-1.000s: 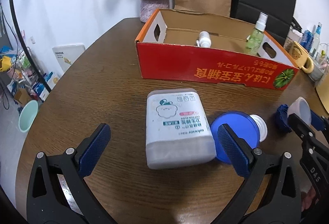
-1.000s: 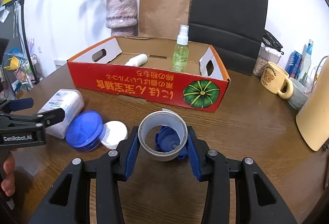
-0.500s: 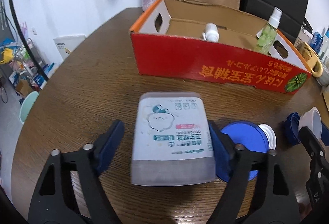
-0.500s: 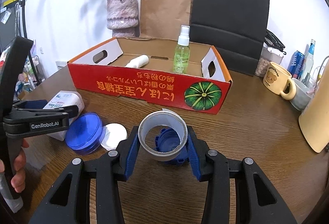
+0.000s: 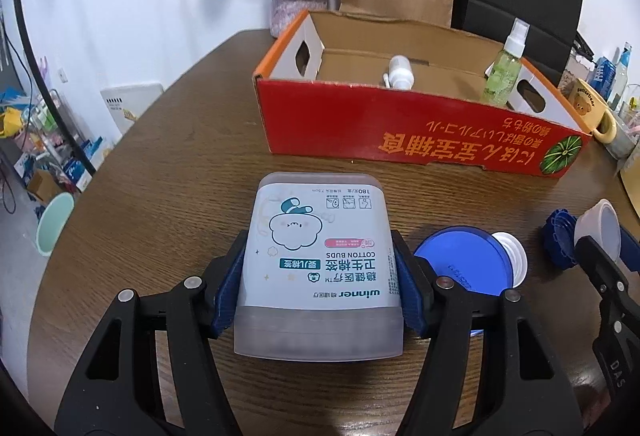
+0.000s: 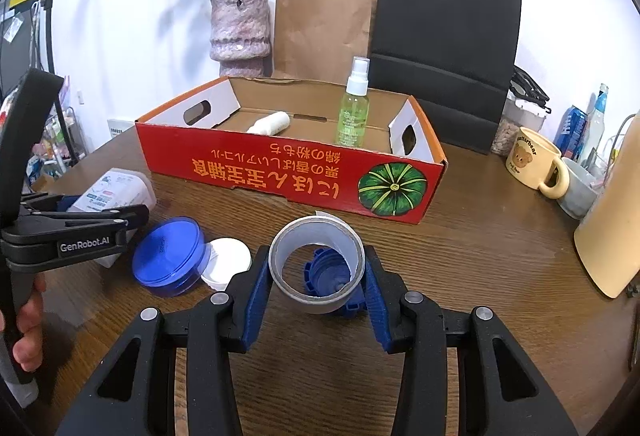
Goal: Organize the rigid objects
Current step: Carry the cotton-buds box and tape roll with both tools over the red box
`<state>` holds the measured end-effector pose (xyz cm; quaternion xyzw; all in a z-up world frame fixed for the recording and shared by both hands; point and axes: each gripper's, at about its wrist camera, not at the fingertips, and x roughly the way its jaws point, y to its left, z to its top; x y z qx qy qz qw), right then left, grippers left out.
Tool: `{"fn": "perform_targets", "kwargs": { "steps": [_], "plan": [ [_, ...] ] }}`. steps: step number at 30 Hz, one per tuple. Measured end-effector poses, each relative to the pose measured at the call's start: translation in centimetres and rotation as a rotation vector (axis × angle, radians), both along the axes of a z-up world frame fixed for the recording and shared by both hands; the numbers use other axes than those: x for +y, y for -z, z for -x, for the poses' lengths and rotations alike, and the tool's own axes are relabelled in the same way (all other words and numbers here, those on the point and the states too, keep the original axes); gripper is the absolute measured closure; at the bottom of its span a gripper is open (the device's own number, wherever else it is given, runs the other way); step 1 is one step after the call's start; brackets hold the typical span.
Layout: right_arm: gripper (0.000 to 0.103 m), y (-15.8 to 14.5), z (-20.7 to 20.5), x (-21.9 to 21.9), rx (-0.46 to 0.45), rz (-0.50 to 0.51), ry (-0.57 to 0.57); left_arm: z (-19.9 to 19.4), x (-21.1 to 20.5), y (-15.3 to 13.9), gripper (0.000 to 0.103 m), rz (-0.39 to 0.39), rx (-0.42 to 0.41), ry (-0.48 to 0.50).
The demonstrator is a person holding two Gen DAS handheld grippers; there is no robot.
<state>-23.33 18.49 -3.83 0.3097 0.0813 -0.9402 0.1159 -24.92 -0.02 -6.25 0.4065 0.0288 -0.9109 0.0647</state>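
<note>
My left gripper [image 5: 320, 284] is shut on a white cotton buds box [image 5: 320, 260] lying on the brown table; it also shows in the right wrist view [image 6: 112, 191]. My right gripper [image 6: 316, 276] is shut on a grey tape roll [image 6: 316, 264], held over a blue ribbed cap [image 6: 328, 276]. The red cardboard box [image 5: 420, 139] stands beyond, holding a green spray bottle [image 6: 354, 115] upright and a white bottle [image 6: 272, 123] lying down.
A blue round lid [image 6: 168, 256] and a white lid [image 6: 226, 264] lie between the grippers. A bear mug [image 6: 532, 163], cans and a beige container [image 6: 612, 207] are at the right. A vase [image 6: 240, 31] and paper bags [image 6: 444, 47] stand behind the box.
My left gripper moved forward around the cotton buds box and closed on its sides. My right gripper stayed still, holding the tape roll.
</note>
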Motion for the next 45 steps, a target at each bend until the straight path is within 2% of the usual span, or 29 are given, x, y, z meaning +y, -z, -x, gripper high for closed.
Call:
{"fn": "perform_targets", "kwargs": {
  "steps": [11, 23, 33, 45],
  "plan": [
    [0.056, -0.9, -1.4, -0.5, 0.04, 0.016, -0.013, -2.4, 0.5, -2.9, 0.042, 0.015, 0.13, 0.014],
    [0.056, -2.5, -2.2, -1.0, 0.084, 0.056, -0.029, -4.2, 1.3, -5.1, 0.042, 0.013, 0.202, 0.055],
    [0.056, -4.1, -1.7, -1.7, 0.115, 0.08, -0.036, -3.8, 1.3, -6.6, 0.042, -0.003, 0.218, 0.077],
    [0.056, -6.2, 0.3, -3.1, 0.166, 0.093, -0.039, -2.1, 1.7, -9.9, 0.042, -0.003, 0.296, 0.095]
  ]
}}
